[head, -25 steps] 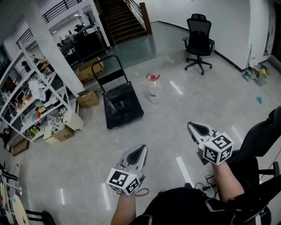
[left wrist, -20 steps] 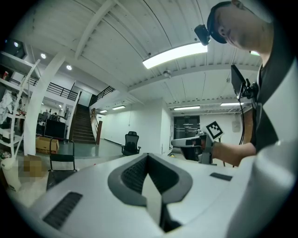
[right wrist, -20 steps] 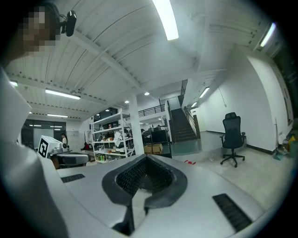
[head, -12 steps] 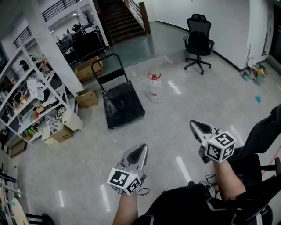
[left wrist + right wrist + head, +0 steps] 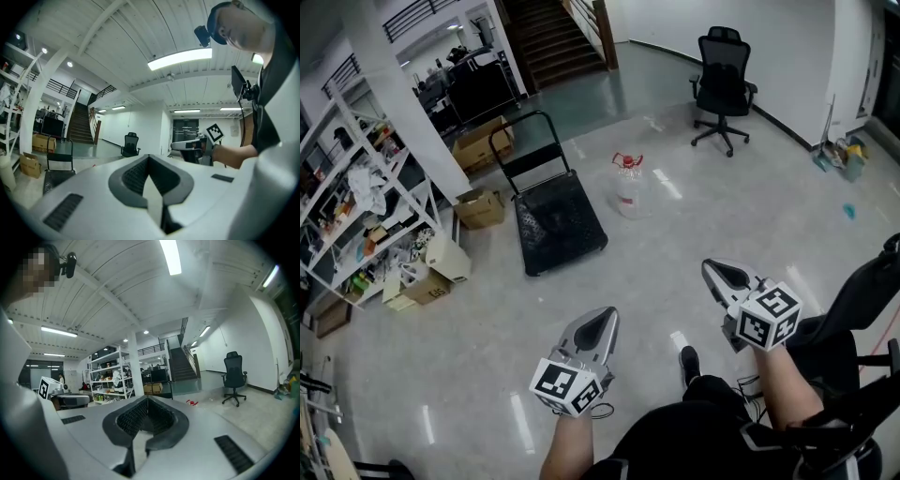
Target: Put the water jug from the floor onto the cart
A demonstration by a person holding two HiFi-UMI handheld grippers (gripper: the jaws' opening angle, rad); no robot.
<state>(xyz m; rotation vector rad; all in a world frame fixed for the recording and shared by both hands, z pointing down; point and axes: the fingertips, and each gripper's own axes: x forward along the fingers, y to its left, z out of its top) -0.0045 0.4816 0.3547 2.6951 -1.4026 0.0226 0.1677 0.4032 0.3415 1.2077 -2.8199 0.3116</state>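
Shelving rack (image 5: 358,202), cluttered, at far left. Black flatbed cart (image 5: 559,223) to its right, handle upright at the far end. Office chair (image 5: 722,86) far right. Water jug (image 5: 627,188), clear with a red top, upright on the floor just right of the cart, not touching it. Left gripper (image 5: 607,316) and right gripper (image 5: 711,268) near, well apart from the jug; both jaw pairs pressed together, nothing between them.

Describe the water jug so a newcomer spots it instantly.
Start at the staircase at the room's far end, then come forward to the black flatbed cart. Just right of it on the floor stands the water jug: clear plastic, red cap and handle.
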